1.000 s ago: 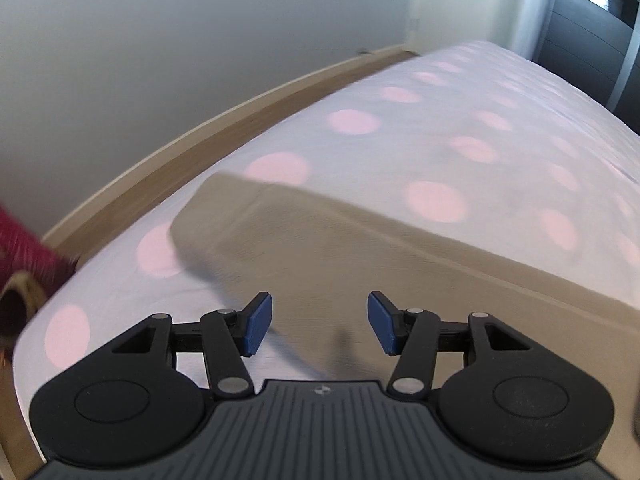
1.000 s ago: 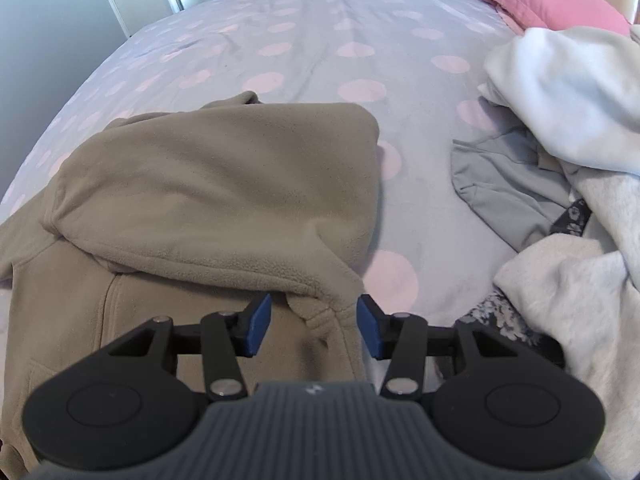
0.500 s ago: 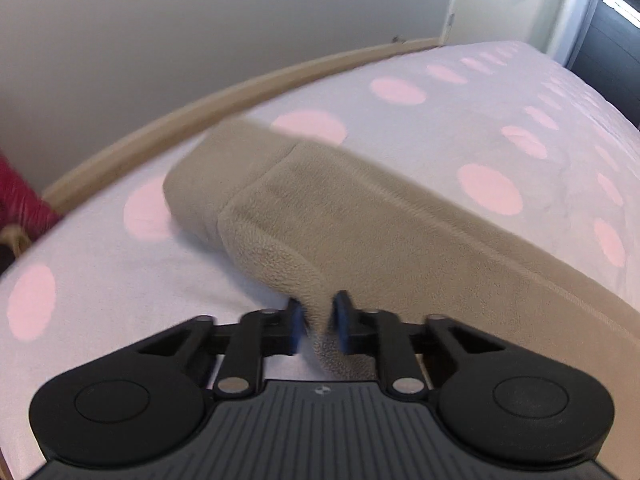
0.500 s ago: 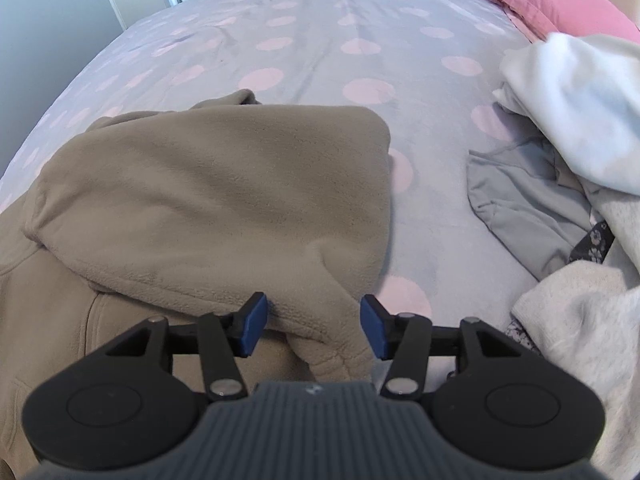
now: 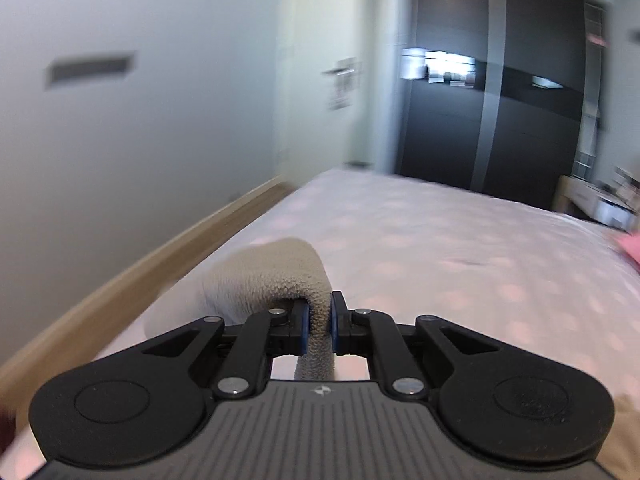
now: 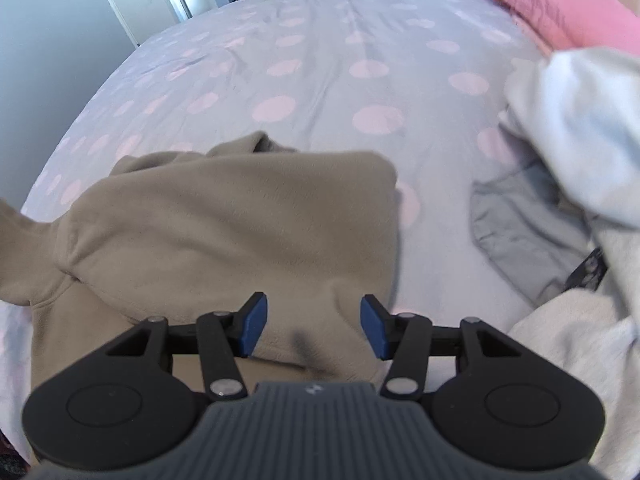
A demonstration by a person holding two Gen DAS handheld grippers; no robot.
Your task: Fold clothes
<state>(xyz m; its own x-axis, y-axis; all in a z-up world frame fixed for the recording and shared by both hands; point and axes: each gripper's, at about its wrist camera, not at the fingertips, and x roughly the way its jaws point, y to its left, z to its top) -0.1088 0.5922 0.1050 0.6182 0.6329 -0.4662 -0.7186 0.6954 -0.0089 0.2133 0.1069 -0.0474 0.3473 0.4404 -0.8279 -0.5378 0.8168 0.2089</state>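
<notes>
A tan fleece hoodie (image 6: pixel 240 224) lies partly folded on the bed (image 6: pixel 320 60). My left gripper (image 5: pixel 319 322) is shut on the hoodie's tan sleeve (image 5: pixel 272 272), lifted above the mattress; the sleeve droops over the fingers. My right gripper (image 6: pixel 313 326) is open, hovering low over the near edge of the folded hoodie, its blue pads either side of the fabric without gripping it. The sleeve's raised end shows at the left edge of the right wrist view (image 6: pixel 16 232).
A pile of white and grey clothes (image 6: pixel 560 200) lies on the bed at the right. A pink pillow (image 6: pixel 552 12) is at the far right. A wooden bed rail (image 5: pixel 140 280) and wall run along the left; a dark wardrobe (image 5: pixel 500 100) stands beyond the bed.
My left gripper closed on the sleeve and has lifted it, tilting up toward the room. My right gripper moved forward over the hoodie's edge, still open.
</notes>
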